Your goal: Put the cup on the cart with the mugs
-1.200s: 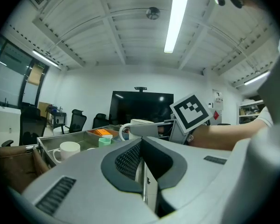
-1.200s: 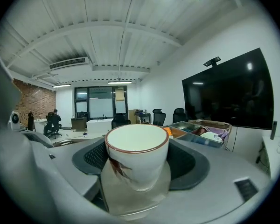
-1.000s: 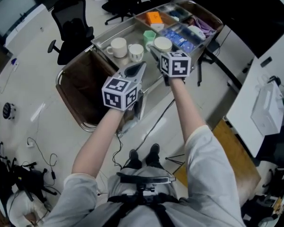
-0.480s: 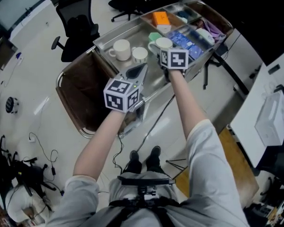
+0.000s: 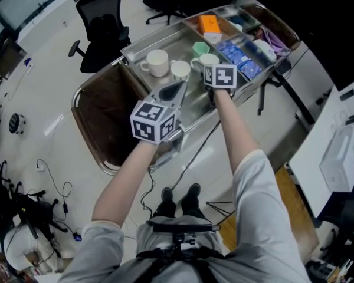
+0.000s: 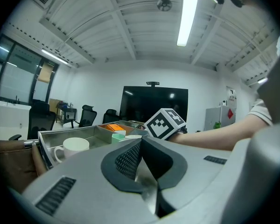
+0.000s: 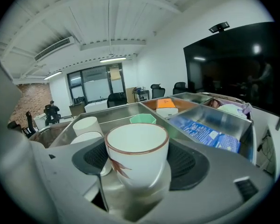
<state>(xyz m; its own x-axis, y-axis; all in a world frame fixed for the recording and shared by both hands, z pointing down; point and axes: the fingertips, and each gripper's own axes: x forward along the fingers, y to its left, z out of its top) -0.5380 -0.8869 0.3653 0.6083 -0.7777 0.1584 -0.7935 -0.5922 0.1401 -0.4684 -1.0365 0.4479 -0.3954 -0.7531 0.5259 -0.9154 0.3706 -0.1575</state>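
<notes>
My right gripper (image 5: 208,65) is shut on a white cup (image 5: 209,59) with a brown rim and a leaf print (image 7: 137,160), held upright over the steel cart tray (image 5: 143,45). Just left of it on the tray stand a white mug (image 5: 157,62) and a smaller white cup (image 5: 180,69). A green cup (image 5: 200,48) sits behind them. The right gripper view shows these mugs (image 7: 87,125) just beyond the held cup. My left gripper (image 5: 172,91) hovers at the tray's near edge, shut with nothing in it (image 6: 142,164).
The cart's right compartments hold an orange box (image 5: 209,23), blue packets (image 5: 241,56) and purple cloth (image 5: 275,39). A brown bin (image 5: 103,114) hangs on the cart's left end. Office chairs (image 5: 103,31) stand behind, a white desk (image 5: 336,152) at right, cables (image 5: 53,173) on the floor.
The right gripper has carried the cup a little further over the tray, closer to the mugs. The left gripper has barely moved.
</notes>
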